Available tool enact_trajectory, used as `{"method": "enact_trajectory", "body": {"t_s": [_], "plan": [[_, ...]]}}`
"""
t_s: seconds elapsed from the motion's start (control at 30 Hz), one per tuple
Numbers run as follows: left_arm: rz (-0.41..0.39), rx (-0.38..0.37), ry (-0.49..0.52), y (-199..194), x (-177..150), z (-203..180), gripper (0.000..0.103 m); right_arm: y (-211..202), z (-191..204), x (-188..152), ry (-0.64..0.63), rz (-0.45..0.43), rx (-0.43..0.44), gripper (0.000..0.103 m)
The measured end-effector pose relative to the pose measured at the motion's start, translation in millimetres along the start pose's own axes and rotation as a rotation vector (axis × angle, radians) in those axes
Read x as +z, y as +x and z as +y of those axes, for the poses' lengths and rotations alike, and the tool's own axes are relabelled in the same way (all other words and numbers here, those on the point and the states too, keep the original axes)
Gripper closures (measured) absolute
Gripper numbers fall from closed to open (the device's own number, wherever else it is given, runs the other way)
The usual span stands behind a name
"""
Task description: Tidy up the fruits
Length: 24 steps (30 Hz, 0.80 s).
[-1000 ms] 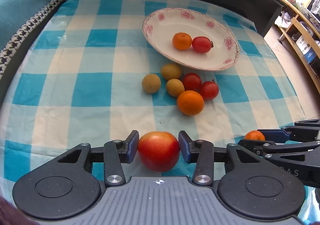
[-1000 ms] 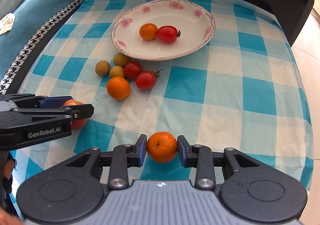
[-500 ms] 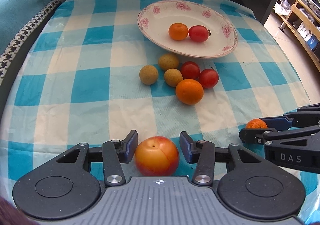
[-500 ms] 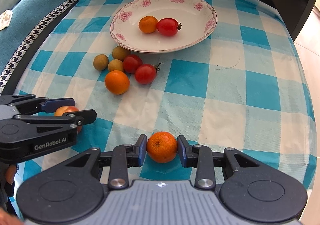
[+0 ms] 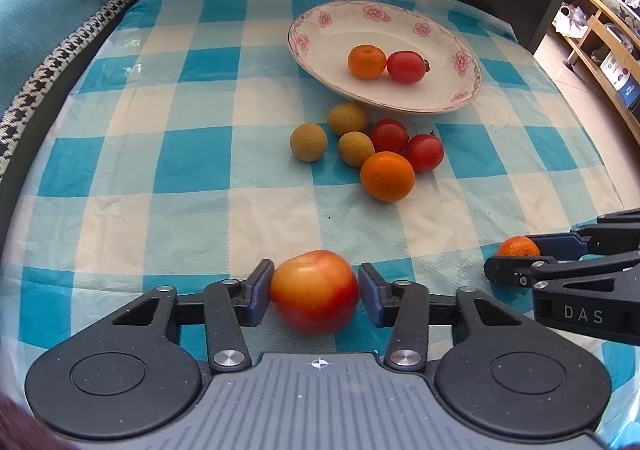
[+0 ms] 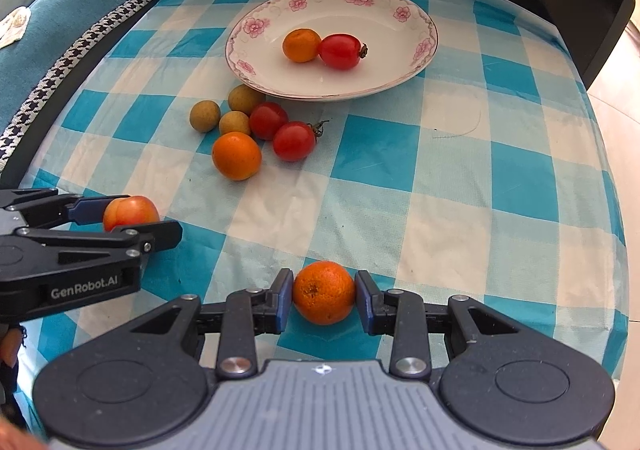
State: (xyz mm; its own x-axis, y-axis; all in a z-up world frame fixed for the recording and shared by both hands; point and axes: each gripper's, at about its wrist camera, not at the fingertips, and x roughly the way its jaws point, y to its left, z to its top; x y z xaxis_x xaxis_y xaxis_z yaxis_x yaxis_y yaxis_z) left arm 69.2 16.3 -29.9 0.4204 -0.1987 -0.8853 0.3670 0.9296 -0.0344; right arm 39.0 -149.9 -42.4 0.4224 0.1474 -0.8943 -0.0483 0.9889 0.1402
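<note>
Nearest, the left gripper [image 5: 315, 292] is closing its jaws on a round red-and-yellow apple [image 5: 315, 292], both pads touching it; the right gripper [image 6: 323, 294] clamps a small orange mandarin [image 6: 323, 292]. Both sit low over the blue-and-cream checked tablecloth [image 6: 440, 185]. Between grippers and plate lies a loose cluster: one orange [image 5: 387, 176], two red tomatoes [image 5: 424, 152], three tan longans [image 5: 308, 142]. Farthest, the floral-rimmed white plate [image 6: 416, 61] holds a mandarin and a tomato, touching.

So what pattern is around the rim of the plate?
Pink flowers on the white plate, clearest in the right wrist view.
</note>
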Motion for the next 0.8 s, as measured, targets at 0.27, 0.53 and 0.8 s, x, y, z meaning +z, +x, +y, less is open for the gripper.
{"method": "enact_trajectory", "body": {"t_s": [0.27, 0.53, 0.8], "plan": [[0.002, -0.001, -0.003, -1, -1, 0, 0.051, 0, 2, 0, -0.007, 0.000, -0.011, 0.068], [-0.014, -0.014, -0.003, -6, 2, -2, 0.051, -3, 4, 1, -0.013, -0.012, -0.014, 0.068], [-0.035, -0.031, -0.014, -12, 8, -4, 0.051, -8, 4, 4, -0.015, -0.030, -0.008, 0.068]]}}
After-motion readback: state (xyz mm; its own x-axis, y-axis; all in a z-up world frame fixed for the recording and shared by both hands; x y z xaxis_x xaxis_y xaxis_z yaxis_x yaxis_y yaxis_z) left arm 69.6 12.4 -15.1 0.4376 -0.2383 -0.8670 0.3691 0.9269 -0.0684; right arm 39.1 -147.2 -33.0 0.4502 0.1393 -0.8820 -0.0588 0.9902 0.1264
